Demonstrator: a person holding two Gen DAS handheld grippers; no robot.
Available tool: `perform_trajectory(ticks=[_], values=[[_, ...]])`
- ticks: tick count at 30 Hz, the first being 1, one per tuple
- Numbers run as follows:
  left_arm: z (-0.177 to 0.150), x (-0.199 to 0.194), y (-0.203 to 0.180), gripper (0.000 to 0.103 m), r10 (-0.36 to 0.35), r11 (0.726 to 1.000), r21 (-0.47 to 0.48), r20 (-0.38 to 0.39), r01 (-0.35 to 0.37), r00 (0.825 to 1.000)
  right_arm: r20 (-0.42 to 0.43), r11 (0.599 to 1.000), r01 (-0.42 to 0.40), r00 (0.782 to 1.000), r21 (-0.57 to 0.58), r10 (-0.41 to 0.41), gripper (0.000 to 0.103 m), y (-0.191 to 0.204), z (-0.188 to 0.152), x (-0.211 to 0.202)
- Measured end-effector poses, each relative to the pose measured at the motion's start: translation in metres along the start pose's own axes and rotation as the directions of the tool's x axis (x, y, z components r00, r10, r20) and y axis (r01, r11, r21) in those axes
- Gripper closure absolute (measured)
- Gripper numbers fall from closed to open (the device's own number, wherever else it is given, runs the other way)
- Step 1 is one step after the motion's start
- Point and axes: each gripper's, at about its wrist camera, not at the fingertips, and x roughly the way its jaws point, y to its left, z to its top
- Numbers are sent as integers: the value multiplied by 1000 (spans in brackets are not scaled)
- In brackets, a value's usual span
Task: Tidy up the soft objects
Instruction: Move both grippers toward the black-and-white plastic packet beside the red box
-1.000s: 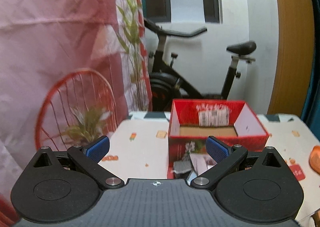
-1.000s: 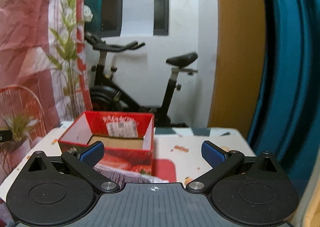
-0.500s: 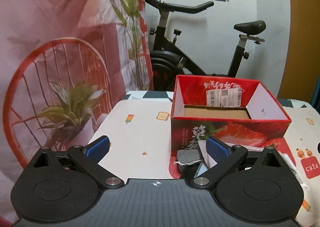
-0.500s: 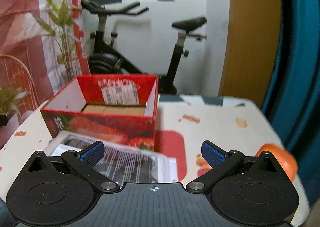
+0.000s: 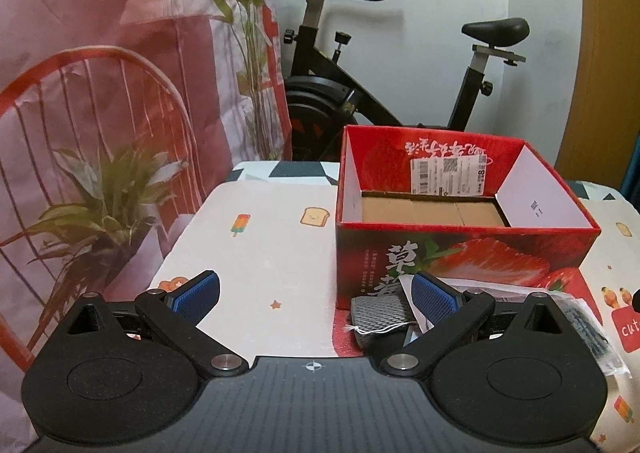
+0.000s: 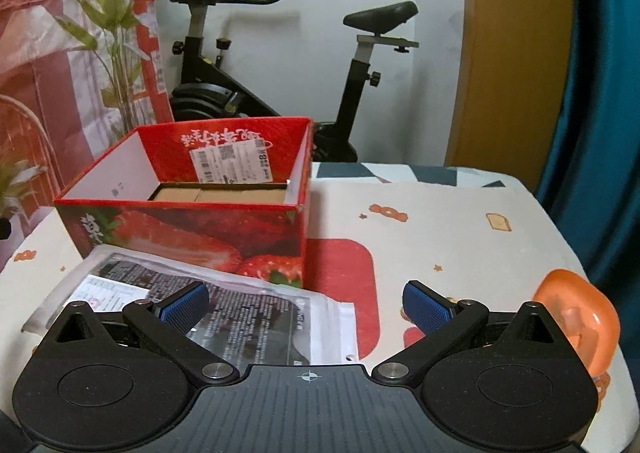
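A red strawberry-print box (image 5: 464, 253) (image 6: 192, 229) stands open on the table with only cardboard inside. A clear plastic packet (image 6: 224, 301) with dark printed contents lies flat in front of it. A grey knitted item (image 5: 378, 317) with a white thread sits at the box's front corner, beside my left gripper's right finger. My left gripper (image 5: 316, 295) is open and holds nothing. My right gripper (image 6: 306, 303) is open above the packet's right end. An orange soft object (image 6: 580, 317) lies at the table's right edge.
The table (image 5: 260, 253) has a cream cloth with small cartoon prints and a red patch (image 6: 344, 277). An exercise bike (image 5: 360, 85) stands behind the table. A red wire chair (image 5: 80, 133) and a curtain are on the left. A teal curtain (image 6: 600, 93) hangs at the right.
Both views have tilted down and come closer to the table. The packet, the grey item and the orange object have come into sight. Both grippers stay open.
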Motion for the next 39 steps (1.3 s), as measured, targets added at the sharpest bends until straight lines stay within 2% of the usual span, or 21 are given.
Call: perform_trajectory(ticks=[7,10,14,19,23,28,34,39], values=[[-2,14,-4,0,-46,999,-2,-43,46,998,-39,999,-13,999,34,15,1,-10,-6,18],[-5,20,-6,4,-81,997,-21,-66,79,995,-55,999,-33,998,31,34,2,-8,-10,24],[-8,25,-13,23,-119,993,-22,-85,118,989,-75,997,-63,995,34,65,14,-7,-16,32],[-10,31,-21,40,-193,981,-44,-97,189,977,-94,992,-114,989,53,118,21,-10,-22,40],[-12,39,-28,41,-255,966,-71,-110,249,961,-116,988,-139,982,72,147,21,-17,-27,51],[-18,47,-36,43,-321,947,-72,-141,313,937,-169,971,-165,966,172,195,18,-33,-32,72],[-22,64,-30,43,-360,930,-148,-198,336,912,-208,945,-182,948,271,242,10,-47,-33,99],[-20,70,-35,43,-374,927,-118,-214,356,902,-225,918,-193,933,345,281,5,-55,-36,117]])
